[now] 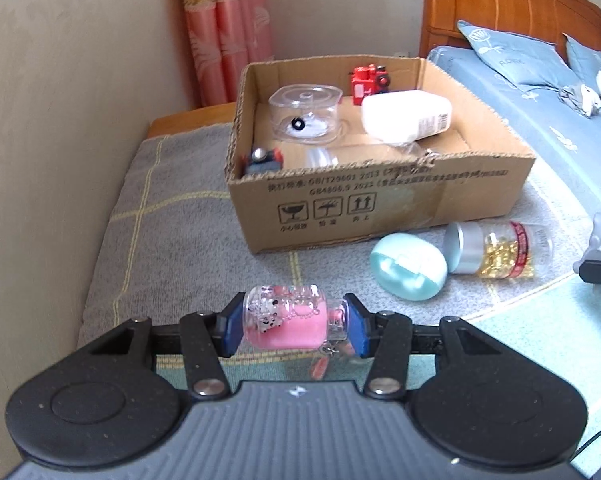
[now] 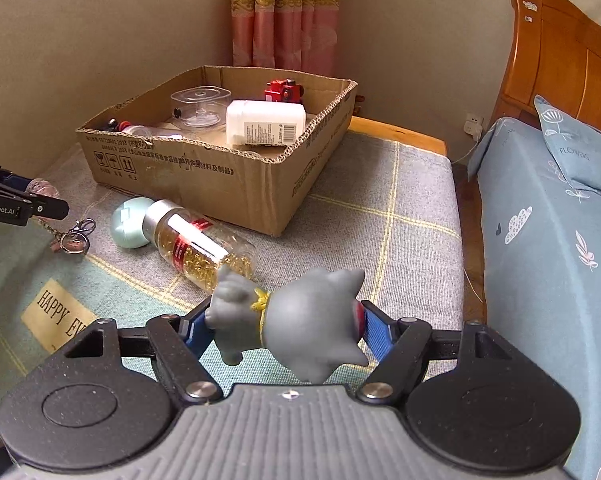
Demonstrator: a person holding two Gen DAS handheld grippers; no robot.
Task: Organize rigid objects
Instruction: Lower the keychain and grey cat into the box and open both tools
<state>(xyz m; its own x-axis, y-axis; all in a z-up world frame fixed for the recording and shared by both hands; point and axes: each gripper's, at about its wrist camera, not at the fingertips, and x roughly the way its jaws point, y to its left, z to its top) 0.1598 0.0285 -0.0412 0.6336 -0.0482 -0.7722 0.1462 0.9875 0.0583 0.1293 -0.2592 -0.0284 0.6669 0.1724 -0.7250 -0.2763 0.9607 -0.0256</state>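
Note:
My left gripper (image 1: 294,326) is shut on a small clear jar with pink filling and a keychain (image 1: 296,320), held above the grey mat. My right gripper (image 2: 284,328) is shut on a grey toy figure (image 2: 300,320), also above the mat. The cardboard box (image 1: 380,200) stands ahead on the mat; it also shows in the right wrist view (image 2: 228,184). It holds a white bottle (image 2: 264,122), a clear lidded container (image 1: 304,114), a red toy (image 1: 368,80) and a small toy car (image 1: 260,160). A mint egg-shaped case (image 1: 408,266) and a clear bottle of gold capsules (image 2: 200,246) lie in front of the box.
A bed with blue bedding (image 2: 548,240) and a wooden headboard (image 2: 556,52) lies to the right. A wall (image 1: 60,100) runs along the left and pink curtains (image 1: 224,40) hang behind the box. The jar's key ring (image 2: 74,238) dangles over the mat.

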